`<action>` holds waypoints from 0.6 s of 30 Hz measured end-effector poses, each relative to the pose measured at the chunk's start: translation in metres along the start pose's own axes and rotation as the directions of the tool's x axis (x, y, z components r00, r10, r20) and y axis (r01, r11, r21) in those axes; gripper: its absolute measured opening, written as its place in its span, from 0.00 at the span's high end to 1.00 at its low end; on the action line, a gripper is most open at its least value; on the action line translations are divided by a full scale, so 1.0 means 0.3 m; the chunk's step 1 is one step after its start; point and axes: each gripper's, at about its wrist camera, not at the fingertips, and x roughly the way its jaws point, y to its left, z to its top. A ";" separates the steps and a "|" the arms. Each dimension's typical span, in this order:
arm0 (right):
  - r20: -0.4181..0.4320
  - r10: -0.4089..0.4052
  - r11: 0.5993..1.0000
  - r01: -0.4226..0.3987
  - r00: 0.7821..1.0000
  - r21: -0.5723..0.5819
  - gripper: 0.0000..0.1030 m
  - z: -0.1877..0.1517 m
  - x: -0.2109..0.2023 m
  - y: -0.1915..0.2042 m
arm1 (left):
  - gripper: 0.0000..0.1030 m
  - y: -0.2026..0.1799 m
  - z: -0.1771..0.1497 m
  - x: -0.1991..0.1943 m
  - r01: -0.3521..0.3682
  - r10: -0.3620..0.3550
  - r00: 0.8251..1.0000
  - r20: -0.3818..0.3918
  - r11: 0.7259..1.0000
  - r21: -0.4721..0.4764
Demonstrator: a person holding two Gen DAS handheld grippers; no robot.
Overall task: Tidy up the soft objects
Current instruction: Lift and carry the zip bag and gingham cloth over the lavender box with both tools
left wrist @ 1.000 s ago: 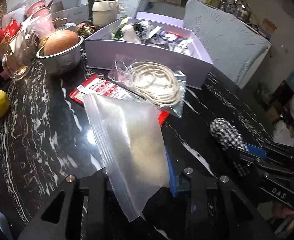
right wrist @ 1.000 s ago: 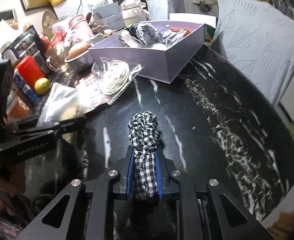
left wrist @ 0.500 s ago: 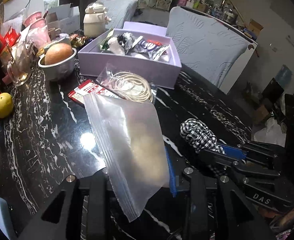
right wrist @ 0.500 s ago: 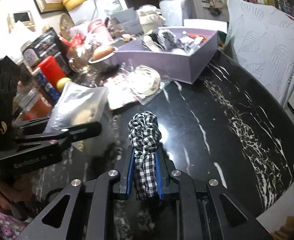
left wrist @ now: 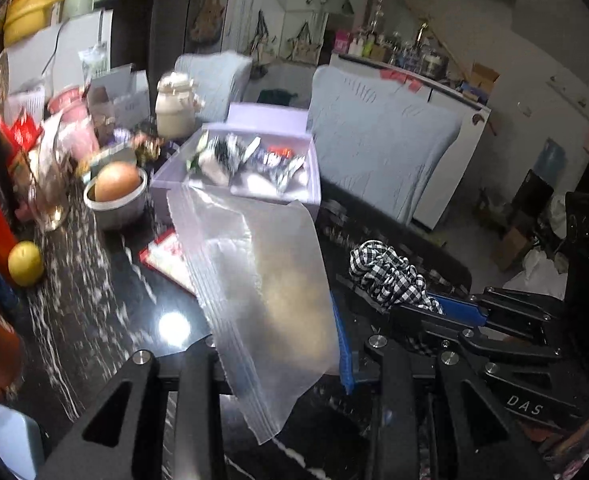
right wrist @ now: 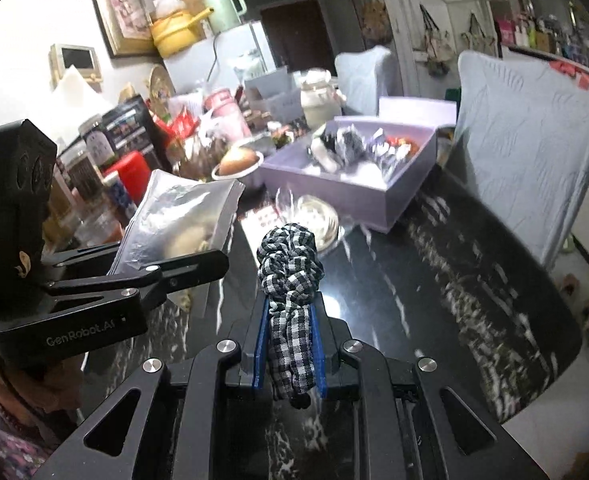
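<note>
My left gripper (left wrist: 286, 364) is shut on the lower edge of a clear zip bag (left wrist: 262, 292), which stands up off the black marble table (left wrist: 94, 312). To its right, my right gripper (left wrist: 434, 308) is shut on a black-and-white checked cloth (left wrist: 386, 272). In the right wrist view the knotted checked cloth (right wrist: 290, 264) sits pinched between the blue pads (right wrist: 260, 340) of the right gripper (right wrist: 290, 344). The left gripper (right wrist: 198, 268) with the zip bag (right wrist: 178, 216) is at the left. A lilac box (right wrist: 334, 192) holding several soft items lies beyond both.
A steel bowl (left wrist: 116, 200) with a round brown item, a lemon (left wrist: 24, 258), a red packet (left wrist: 166, 252) and a cream jar (left wrist: 174, 100) crowd the table's left. A bagged cord coil (right wrist: 318, 220) lies before the box. A covered chair (left wrist: 382, 152) stands behind.
Both grippers have risen off the table with the bag and the cloth still held. The views have tipped up, showing more of the room, and the box looks farther away.
</note>
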 end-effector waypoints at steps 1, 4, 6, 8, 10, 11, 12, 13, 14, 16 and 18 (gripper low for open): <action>0.008 -0.002 1.000 0.002 1.000 -0.005 0.82 0.007 -0.009 0.002 | 0.69 -0.004 0.014 -0.007 0.003 -0.003 1.000 0.013 1.000 0.007; 0.043 -0.016 1.000 0.017 0.999 -0.024 0.82 0.051 -0.033 0.007 | 0.69 -0.018 0.060 -0.023 0.006 -0.007 0.999 0.043 0.999 0.037; 0.058 -0.026 0.999 0.028 0.998 -0.030 0.82 0.077 -0.046 0.005 | 0.69 -0.016 0.098 -0.031 0.009 -0.012 0.998 0.064 0.999 0.048; 0.072 -0.031 0.999 0.034 0.997 -0.035 0.82 0.106 -0.054 0.001 | 0.69 -0.017 0.131 -0.034 0.011 -0.015 0.996 0.083 0.998 0.056; 0.075 -0.032 0.999 0.035 0.997 -0.039 0.82 0.138 -0.055 -0.007 | 0.69 -0.020 0.166 -0.029 0.011 -0.018 0.995 0.098 0.997 0.071; 0.075 -0.036 0.998 0.039 0.997 -0.041 0.82 0.160 -0.052 -0.011 | 0.69 -0.020 0.184 -0.023 0.012 -0.020 0.994 0.105 0.997 0.075; 0.079 -0.041 0.998 0.045 0.996 -0.046 0.82 0.177 -0.049 -0.014 | 0.69 -0.020 0.197 -0.018 0.016 -0.024 0.994 0.109 0.997 0.077; 0.082 -0.045 0.998 0.049 0.996 -0.051 0.82 0.187 -0.048 -0.016 | 0.69 -0.018 0.212 -0.010 0.022 -0.031 0.993 0.113 0.997 0.079; 0.089 -0.051 0.997 0.057 0.995 -0.056 0.82 0.203 -0.046 -0.019 | 0.69 -0.016 0.223 -0.002 0.026 -0.035 0.993 0.116 0.996 0.080; 0.100 -0.062 0.996 0.068 0.993 -0.060 0.82 0.235 -0.040 -0.030 | 0.69 -0.010 0.255 0.017 0.030 -0.040 0.991 0.127 0.996 0.080; 0.109 -0.066 0.996 0.073 0.992 -0.057 0.82 0.272 -0.030 -0.046 | 0.69 0.002 0.286 0.038 0.037 -0.046 0.989 0.137 0.997 0.072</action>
